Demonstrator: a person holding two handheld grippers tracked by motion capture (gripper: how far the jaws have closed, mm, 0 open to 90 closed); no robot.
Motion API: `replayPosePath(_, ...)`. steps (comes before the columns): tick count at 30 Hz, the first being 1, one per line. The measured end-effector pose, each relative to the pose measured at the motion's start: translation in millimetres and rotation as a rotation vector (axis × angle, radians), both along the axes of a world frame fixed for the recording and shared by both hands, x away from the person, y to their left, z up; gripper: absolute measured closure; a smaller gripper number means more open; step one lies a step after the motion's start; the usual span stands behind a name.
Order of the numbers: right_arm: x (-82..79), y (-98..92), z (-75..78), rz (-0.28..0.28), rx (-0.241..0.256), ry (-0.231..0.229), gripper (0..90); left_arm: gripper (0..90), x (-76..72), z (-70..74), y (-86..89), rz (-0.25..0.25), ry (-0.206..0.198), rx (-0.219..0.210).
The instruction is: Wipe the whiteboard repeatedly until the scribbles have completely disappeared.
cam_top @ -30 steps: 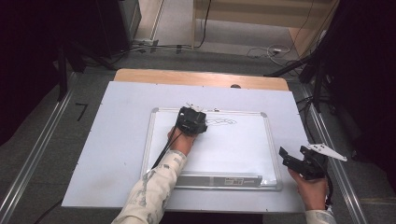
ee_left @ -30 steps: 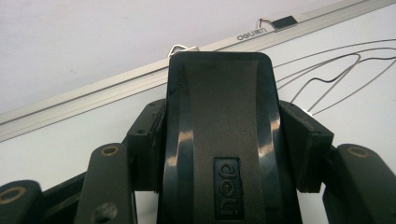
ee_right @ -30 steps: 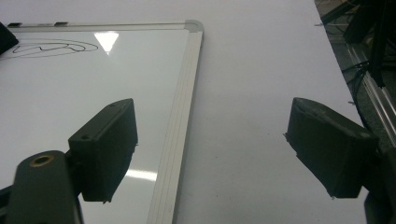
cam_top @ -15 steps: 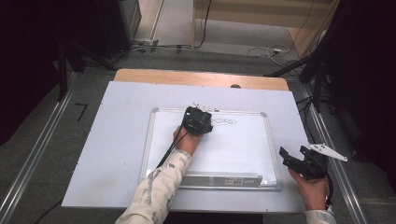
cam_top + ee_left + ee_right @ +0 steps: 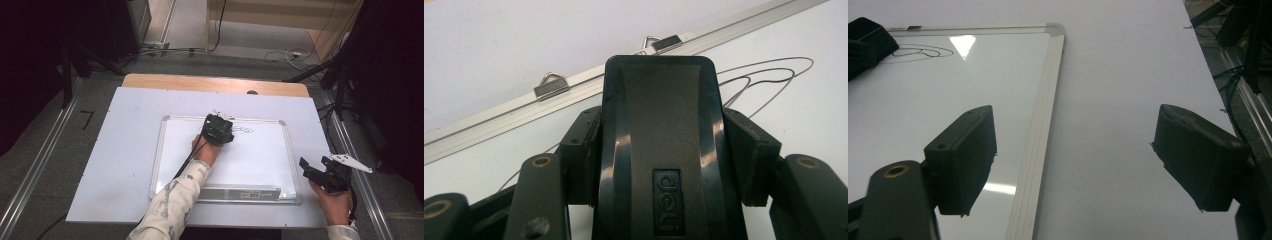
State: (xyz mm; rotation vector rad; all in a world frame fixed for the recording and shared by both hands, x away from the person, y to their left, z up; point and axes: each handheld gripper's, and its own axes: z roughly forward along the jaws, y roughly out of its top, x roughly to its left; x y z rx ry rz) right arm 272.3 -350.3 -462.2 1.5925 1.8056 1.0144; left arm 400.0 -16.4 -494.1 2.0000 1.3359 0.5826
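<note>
The left gripper [image 5: 219,130] sat over the upper middle of the whiteboard [image 5: 260,165], which lay flat on the white table [image 5: 120,150]. The person's left forearm, in a pale patterned sleeve [image 5: 172,205], reached forward and slightly right from the bottom edge of the high view, with the left hand [image 5: 206,151] wrapped around the gripper's rear and its cable trailing back along the arm.

In the left gripper view, its 2 jaws were clamped on a black eraser [image 5: 659,145], pressing it from both sides; the eraser stood straight ahead between them, its rounded end pointing at the board's top frame. Just beyond that end ran the aluminium frame with 2 small metal hanger clips [image 5: 551,82]. Thin looping pen lines [image 5: 769,77] lay on the board surface to the right of the eraser tip, close beside it.

The right gripper [image 5: 320,172] was held well apart from the left one, off the board's lower right corner, over bare table. The right hand [image 5: 334,205] gripped it from below, wrist near the table's front edge. In the right gripper view its jaws stood wide apart with nothing between them; the board's right frame [image 5: 1043,125] ran ahead by the left jaw, and the left gripper showed far off at the upper left.
</note>
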Motion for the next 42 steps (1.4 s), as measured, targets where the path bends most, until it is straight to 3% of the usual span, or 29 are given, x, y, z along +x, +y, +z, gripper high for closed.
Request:
replayPosePath(29,-0.6,-1.9,1.0,-0.006,0.008,-0.004,16.2,40.6,4.0,0.2,-38.9,-0.059,-0.003,-0.005)
replayPosePath(42,-0.6,-2.5,1.1,-0.006,0.008,-0.007,16.2,40.6,5.8,0.5,-47.6,-0.081,-0.003,-0.002)
